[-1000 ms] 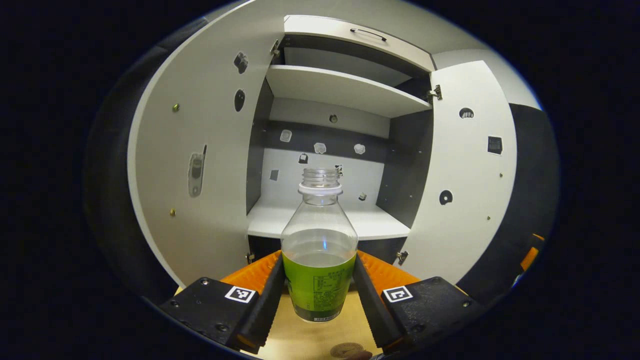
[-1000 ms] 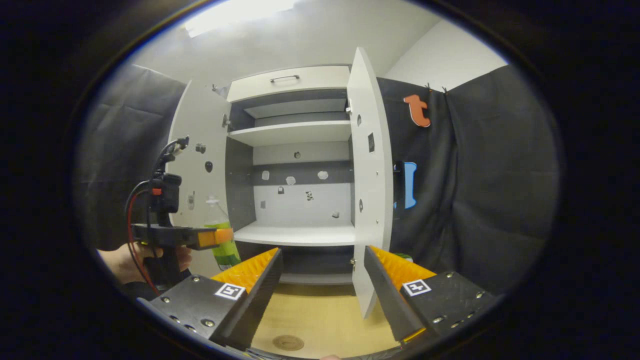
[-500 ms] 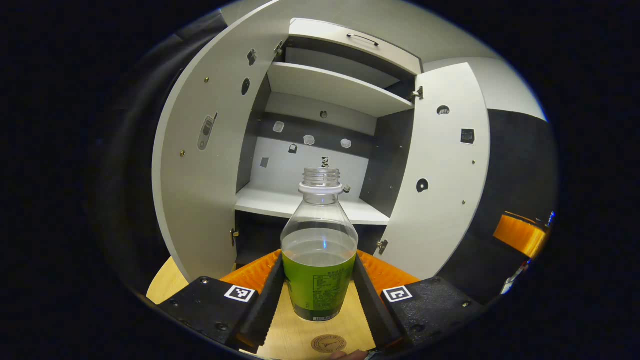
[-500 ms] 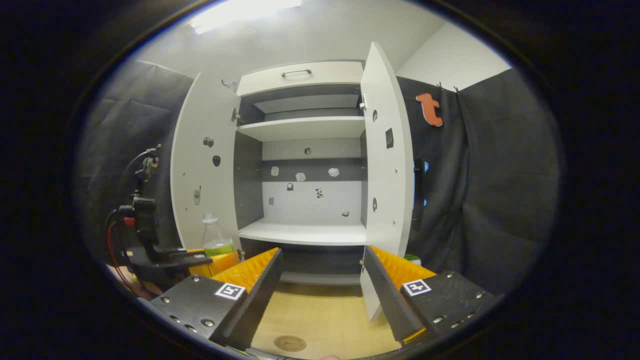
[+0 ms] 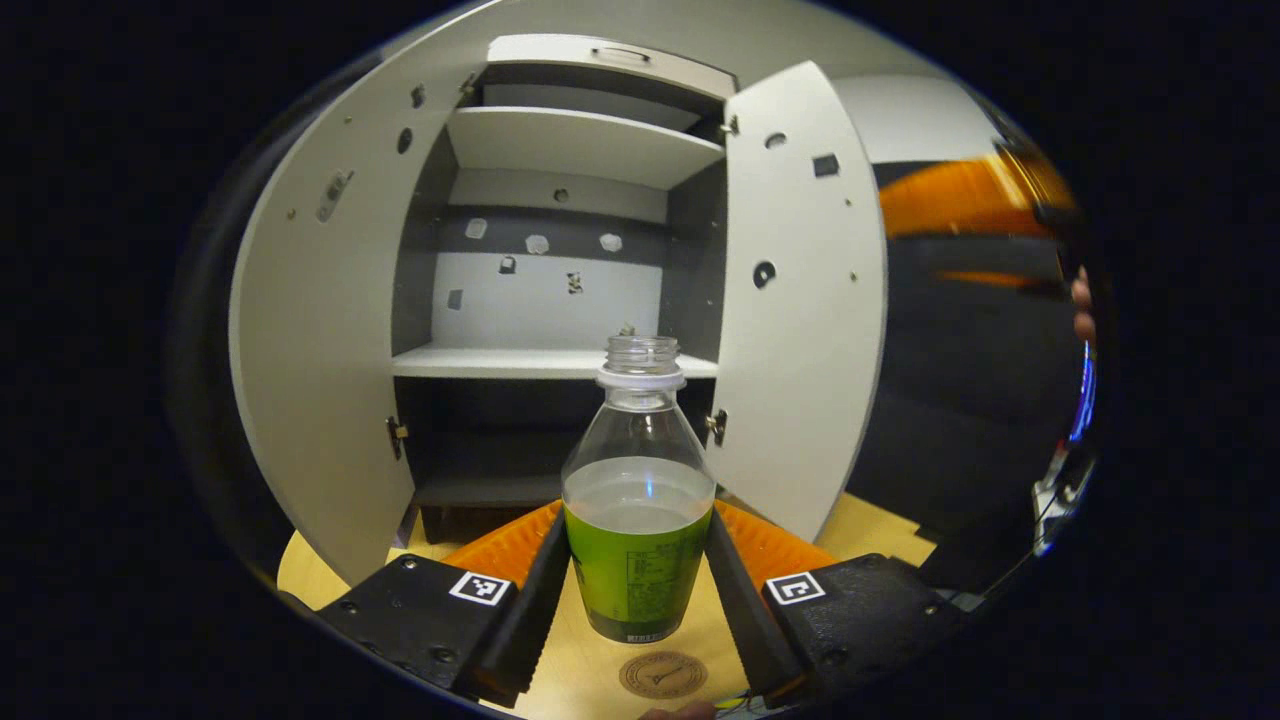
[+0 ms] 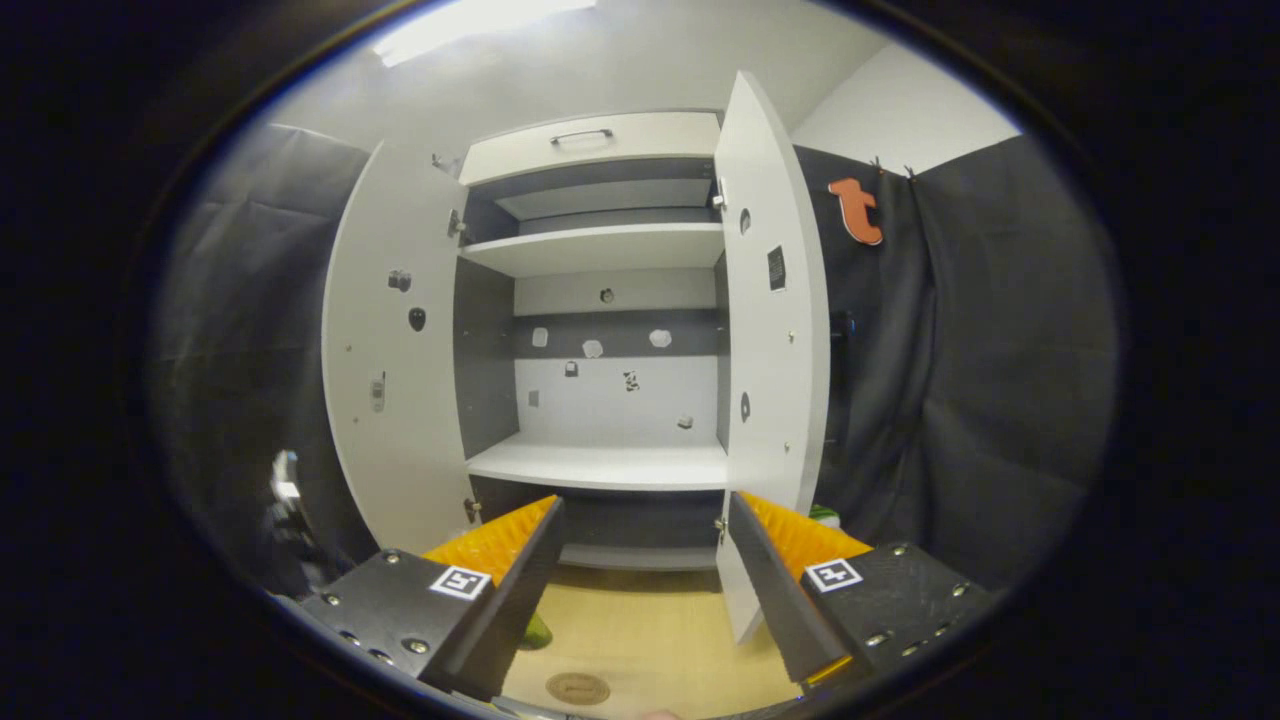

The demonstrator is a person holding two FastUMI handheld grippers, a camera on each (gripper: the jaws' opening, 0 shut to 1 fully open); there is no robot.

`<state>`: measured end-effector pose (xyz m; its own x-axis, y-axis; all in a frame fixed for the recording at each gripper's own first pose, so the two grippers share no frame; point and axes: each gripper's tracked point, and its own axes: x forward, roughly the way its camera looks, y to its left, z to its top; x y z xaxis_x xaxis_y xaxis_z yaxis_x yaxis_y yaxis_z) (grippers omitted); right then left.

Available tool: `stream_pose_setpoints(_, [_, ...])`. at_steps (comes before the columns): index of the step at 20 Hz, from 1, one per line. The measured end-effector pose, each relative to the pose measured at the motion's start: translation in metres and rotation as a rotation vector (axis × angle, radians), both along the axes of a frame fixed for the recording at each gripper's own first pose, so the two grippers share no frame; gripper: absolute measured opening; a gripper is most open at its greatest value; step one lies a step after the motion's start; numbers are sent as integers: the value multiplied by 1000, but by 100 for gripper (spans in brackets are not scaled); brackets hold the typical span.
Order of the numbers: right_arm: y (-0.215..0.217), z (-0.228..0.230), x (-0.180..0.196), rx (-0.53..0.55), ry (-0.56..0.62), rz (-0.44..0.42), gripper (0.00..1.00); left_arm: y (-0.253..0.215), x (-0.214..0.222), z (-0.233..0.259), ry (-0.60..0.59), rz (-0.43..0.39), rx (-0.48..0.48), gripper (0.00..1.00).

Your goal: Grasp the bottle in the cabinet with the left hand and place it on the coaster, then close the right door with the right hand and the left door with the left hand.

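In the left gripper view the foot of the bottle (image 5: 639, 500) is hanging clear above the coaster (image 5: 662, 674), whose near rim is being cut off by the bottom of the picture, and a blurred streak at the right edge with a fingertip beside it is too smeared to identify. In the right gripper view a green sliver low down beside the near finger is too small to make out, and the coaster (image 6: 577, 687) is showing only partly at the bottom edge. The left gripper (image 5: 638, 580) is pointing level toward the cabinet (image 5: 560, 260), its two fingers (image 5: 525, 600) pressing on either side of the labelled lower half of the uncapped bottle, which is standing upright with liquid up to the label's top. The right gripper (image 6: 640, 590) is facing the cabinet with its jaws spread wide apart and nothing between them. The left door (image 6: 395, 350) and the right door (image 6: 772, 330) are both standing open, showing bare white shelves and a dark back panel with small stickers. The table (image 6: 640, 640) is pale wood, and black cloth is hanging around the booth.
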<state>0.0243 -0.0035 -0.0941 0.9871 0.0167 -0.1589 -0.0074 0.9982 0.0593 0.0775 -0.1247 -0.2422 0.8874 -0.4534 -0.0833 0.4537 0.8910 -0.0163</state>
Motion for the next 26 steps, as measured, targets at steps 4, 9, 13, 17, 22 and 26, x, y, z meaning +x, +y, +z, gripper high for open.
stream_pose_setpoints(4, [-6, -5, 3, 0, 22, -10, 99, -33, -19, -47, -12, -109, 52, 78])
stream_pose_setpoints(9, [-2, -9, 12, 67, 30, 0, 99, -49, -23, -92, 34, -175, 81, 78])
stream_pose_setpoints(13, [-12, -26, 14, 92, 75, -36, 94, -53, -20, -108, 5, -222, 93, 79])
stream_pose_setpoints(17, [-12, -41, 13, 93, 107, -40, 99, -51, -18, -126, 13, -256, 125, 79])
stream_pose_setpoints(22, [-14, -45, 15, 106, 119, -56, 99, -45, -10, -137, 31, -281, 204, 83])
stream_pose_setpoints(26, [-15, -44, 11, 91, 117, -50, 99, -39, -8, -131, 62, -265, 194, 84])
